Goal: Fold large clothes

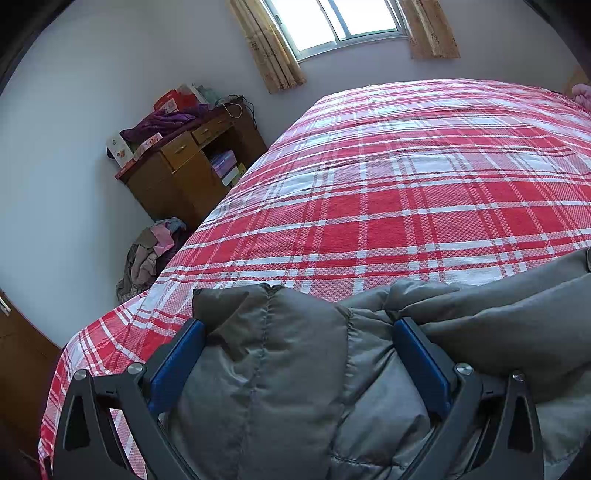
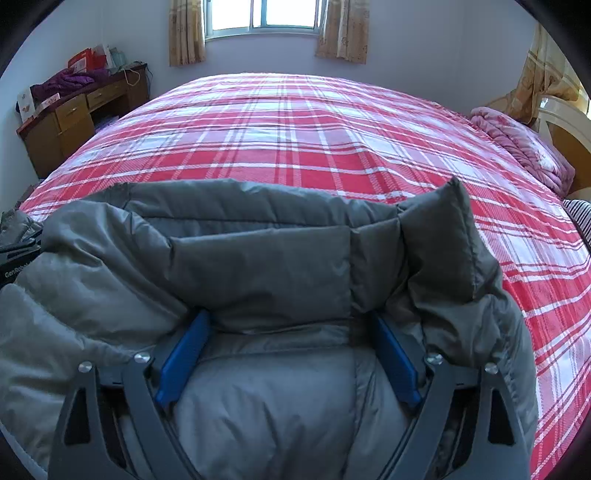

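Right wrist view: both grippers [image 2: 290, 325] [image 1: 299, 332] tilt down, jaws spread wide around the grey padded coat [image 2: 258, 258].

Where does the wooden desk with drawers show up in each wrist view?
Left wrist: wooden desk at left of centre, against the wall beside the bed.
Right wrist: far upper left, smaller.
Shared landmark: the curtained window at top.

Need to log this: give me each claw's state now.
Left claw: spread wide around the grey puffer jacket; grip cannot be told.
Right claw: wide, jacket bulging between its pads, grip unclear.
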A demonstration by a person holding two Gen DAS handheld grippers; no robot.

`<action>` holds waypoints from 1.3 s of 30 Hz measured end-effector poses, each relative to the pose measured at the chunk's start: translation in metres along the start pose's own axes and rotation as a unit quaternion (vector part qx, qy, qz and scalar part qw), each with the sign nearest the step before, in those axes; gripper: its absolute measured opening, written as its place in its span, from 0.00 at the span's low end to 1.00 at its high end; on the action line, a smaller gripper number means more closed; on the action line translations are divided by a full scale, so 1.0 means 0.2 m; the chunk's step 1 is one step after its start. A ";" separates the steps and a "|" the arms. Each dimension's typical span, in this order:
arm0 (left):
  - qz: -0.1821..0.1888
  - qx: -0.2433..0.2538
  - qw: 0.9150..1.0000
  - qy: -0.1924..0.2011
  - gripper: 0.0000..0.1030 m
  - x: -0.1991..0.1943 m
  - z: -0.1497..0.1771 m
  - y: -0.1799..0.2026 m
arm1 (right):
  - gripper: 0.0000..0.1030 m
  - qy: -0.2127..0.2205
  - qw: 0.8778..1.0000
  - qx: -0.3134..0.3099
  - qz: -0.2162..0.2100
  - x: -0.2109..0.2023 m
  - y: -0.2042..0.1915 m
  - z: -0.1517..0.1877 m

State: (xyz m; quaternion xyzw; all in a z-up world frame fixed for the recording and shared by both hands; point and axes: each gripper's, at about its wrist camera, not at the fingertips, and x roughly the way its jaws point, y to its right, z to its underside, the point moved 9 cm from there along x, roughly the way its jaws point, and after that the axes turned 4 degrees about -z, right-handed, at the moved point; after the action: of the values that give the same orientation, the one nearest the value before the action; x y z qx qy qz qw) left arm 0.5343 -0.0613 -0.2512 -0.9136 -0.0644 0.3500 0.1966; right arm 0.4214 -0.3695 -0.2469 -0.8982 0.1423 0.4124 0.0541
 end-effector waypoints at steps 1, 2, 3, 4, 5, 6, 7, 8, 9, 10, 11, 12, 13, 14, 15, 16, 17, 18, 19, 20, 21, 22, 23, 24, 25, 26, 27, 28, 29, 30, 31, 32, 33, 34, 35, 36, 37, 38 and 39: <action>-0.001 0.001 1.000 0.000 0.99 0.00 0.00 0.00 | 0.86 0.000 1.000 0.000 0.001 0.00 0.00 0.00; -0.003 0.004 1.000 0.000 0.99 0.00 0.00 0.00 | 0.87 0.000 1.000 -0.001 0.002 0.00 0.00 0.00; -0.004 0.006 1.000 -0.002 0.99 0.00 0.00 0.01 | 0.87 -0.001 1.000 -0.002 0.002 0.00 0.00 0.00; -0.005 0.008 1.000 -0.003 0.99 -0.01 -0.01 0.01 | 0.87 -0.001 1.000 -0.002 0.004 0.00 0.00 0.00; -0.005 0.009 1.000 -0.008 0.99 -0.01 -0.01 0.00 | 0.87 -0.002 1.000 -0.003 0.005 0.00 0.00 0.00; -0.005 0.004 1.000 -0.022 0.99 -0.03 -0.01 -0.03 | 0.87 -0.002 1.000 -0.004 0.006 0.00 0.00 0.00; -0.001 -0.002 1.000 -0.029 0.99 -0.06 -0.02 -0.05 | 0.87 -0.003 1.000 -0.006 0.007 0.00 0.00 0.00; 0.003 -0.010 0.999 -0.033 0.99 -0.11 -0.03 -0.09 | 0.87 -0.004 1.000 -0.007 0.008 0.00 0.00 0.00; 0.004 -0.019 0.999 -0.028 0.99 -0.19 -0.04 -0.15 | 0.88 -0.009 1.000 -0.011 0.009 0.00 -0.01 0.00; 0.010 -0.023 1.000 -0.018 0.99 -0.25 -0.04 -0.20 | 0.88 -0.012 1.000 -0.015 0.011 -0.01 -0.01 -0.01; 0.020 -0.027 0.999 -0.001 0.99 -0.33 -0.04 -0.24 | 0.88 -0.015 1.000 -0.020 0.015 -0.03 -0.01 -0.02; 0.024 -0.031 0.999 0.023 0.99 -0.41 -0.03 -0.31 | 0.88 -0.009 1.000 -0.018 0.022 -0.08 -0.01 -0.03; 0.018 -0.033 0.999 0.034 0.99 -0.45 -0.02 -0.35 | 0.88 0.018 0.999 -0.007 0.026 -0.17 -0.01 -0.06; 0.009 -0.036 0.998 0.041 0.99 -0.47 0.01 -0.38 | 0.89 0.036 0.999 0.004 0.024 -0.24 -0.03 -0.09; 0.004 -0.040 0.998 0.040 0.99 -0.47 0.04 -0.41 | 0.89 0.055 0.998 0.015 0.010 -0.32 -0.08 -0.12; 0.000 -0.043 0.998 0.036 0.99 -0.45 0.07 -0.41 | 0.90 0.063 0.998 0.018 -0.010 -0.36 -0.14 -0.14; -0.003 -0.046 0.999 0.028 0.99 -0.42 0.09 -0.41 | 0.90 0.064 0.997 0.018 -0.025 -0.37 -0.18 -0.15; -0.006 -0.048 0.999 0.015 0.99 -0.37 0.13 -0.40 | 0.90 0.062 0.997 0.015 -0.042 -0.37 -0.26 -0.16; -0.011 -0.048 0.999 0.007 0.99 -0.32 0.15 -0.38 | 0.90 0.057 0.997 0.006 -0.052 -0.36 -0.33 -0.17; -0.019 -0.047 0.999 0.000 0.99 -0.29 0.17 -0.37 | 0.90 0.055 0.997 -0.004 -0.052 -0.34 -0.38 -0.16; -0.026 -0.045 0.999 -0.007 0.99 -0.24 0.20 -0.36 | 0.90 0.052 0.997 -0.014 -0.047 -0.30 -0.43 -0.15; -0.025 -0.045 0.999 -0.006 0.99 -0.22 0.22 -0.34 | 0.90 0.042 0.998 -0.022 -0.039 -0.24 -0.46 -0.14; -0.018 -0.049 0.999 0.001 0.99 -0.20 0.23 -0.33 | 0.90 0.031 0.998 -0.027 -0.037 -0.19 -0.47 -0.11; -0.010 -0.054 0.998 0.004 0.99 -0.20 0.24 -0.32 | 0.89 0.017 0.999 -0.027 -0.034 -0.13 -0.47 -0.08; -0.005 -0.058 0.998 0.006 0.99 -0.19 0.25 -0.31 | 0.89 0.007 0.999 -0.015 -0.036 -0.08 -0.46 -0.05; -0.002 -0.058 0.998 0.007 0.99 -0.18 0.25 -0.30 | 0.90 0.004 0.999 -0.007 -0.041 -0.05 -0.44 -0.04; 0.004 -0.059 0.998 0.003 0.99 -0.17 0.25 -0.30 | 0.91 0.005 0.999 -0.004 -0.042 -0.04 -0.43 -0.03; 0.010 -0.063 0.998 -0.002 0.99 -0.16 0.25 -0.30 | 0.92 0.006 0.999 -0.011 -0.038 -0.03 -0.44 -0.03; 0.013 -0.068 0.998 -0.006 0.99 -0.15 0.26 -0.30 | 0.92 0.006 0.999 -0.014 -0.036 -0.01 -0.44 -0.03; 0.013 -0.070 0.997 -0.009 0.99 -0.14 0.26 -0.30 | 0.94 0.002 0.999 -0.016 -0.034 0.00 -0.45 -0.02; 0.011 -0.070 0.997 -0.010 0.99 -0.13 0.26 -0.29 | 0.95 -0.001 0.999 -0.019 -0.033 0.01 -0.46 -0.02; 0.008 -0.068 0.998 -0.009 0.99 -0.14 0.26 -0.28 | 0.95 -0.005 0.999 -0.023 -0.031 0.02 -0.47 -0.02; 0.004 -0.064 0.998 -0.008 0.99 -0.14 0.25 -0.28 | 0.96 -0.008 0.999 -0.029 -0.027 0.03 -0.49 -0.02; 0.001 -0.061 0.998 -0.009 0.99 -0.14 0.26 -0.27 | 0.96 -0.010 0.999 -0.033 -0.026 0.04 -0.49 -0.02; 0.000 -0.058 0.998 -0.010 0.99 -0.14 0.26 -0.26 | 0.97 -0.013 0.999 -0.035 -0.025 0.04 -0.49 -0.02; -0.002 -0.057 0.998 -0.010 0.99 -0.14 0.25 -0.26 | 0.98 -0.016 0.999 -0.037 -0.025 0.05 -0.49 -0.02; -0.002 -0.056 0.998 -0.011 0.99 -0.15 0.26 -0.27 | 0.98 -0.019 0.999 -0.041 -0.023 0.06 -0.49 -0.02; -0.003 -0.054 0.998 -0.015 0.99 -0.17 0.26 -0.28 | 0.98 -0.020 0.999 -0.042 -0.022 0.06 -0.49 -0.01; -0.004 -0.057 0.998 -0.020 0.99 -0.20 0.28 -0.31 | 0.98 -0.021 0.999 -0.043 -0.021 0.06 -0.49 -0.01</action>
State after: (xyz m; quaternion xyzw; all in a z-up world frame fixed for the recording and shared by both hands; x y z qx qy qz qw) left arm 0.4677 0.0021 -0.2393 -0.9160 -0.0921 0.3630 0.1439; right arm 0.4591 -0.2782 -0.2562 -0.8936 0.1042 0.4357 0.0268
